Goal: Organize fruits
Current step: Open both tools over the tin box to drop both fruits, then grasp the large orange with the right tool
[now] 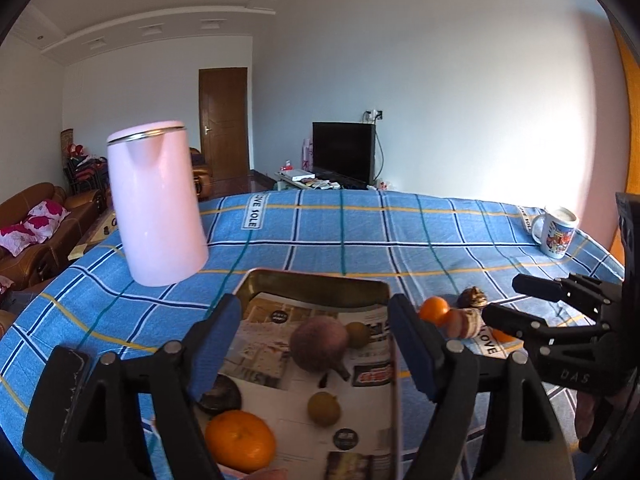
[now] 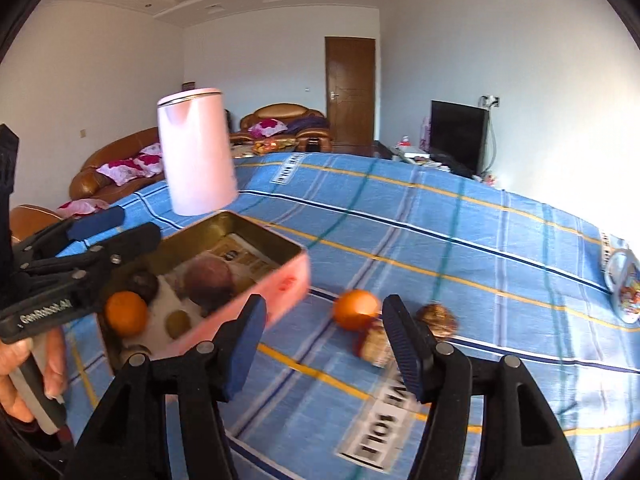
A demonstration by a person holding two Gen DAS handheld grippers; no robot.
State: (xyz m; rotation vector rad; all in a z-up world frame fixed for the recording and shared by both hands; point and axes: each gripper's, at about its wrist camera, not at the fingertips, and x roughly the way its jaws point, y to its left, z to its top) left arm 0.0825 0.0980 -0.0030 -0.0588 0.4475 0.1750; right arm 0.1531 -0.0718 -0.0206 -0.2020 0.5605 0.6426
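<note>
both claws spread wide over the fruit on the blue checked surface (image 1: 360,232).

the left claw (image 1: 316,344) hangs empty above the tin (image 1: 320,280) holding an orange (image 1: 240,446) and brown fruits; the right claw (image 2: 324,344) hangs empty just short of the loose orange (image 2: 356,310) beside the tin.

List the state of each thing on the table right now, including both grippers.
Rectangular metal tin: open, lidless, paper-lined, holding fruit.
Pink kettle: upright, lid shut.
White printed mug: upright.
Orange tangerine on the blue checked cloth: loose, outside the tin.
Orange tangerine in the tin: resting inside.
Left gripper: open, empty, above the tin.
Right gripper: open, empty.
</note>
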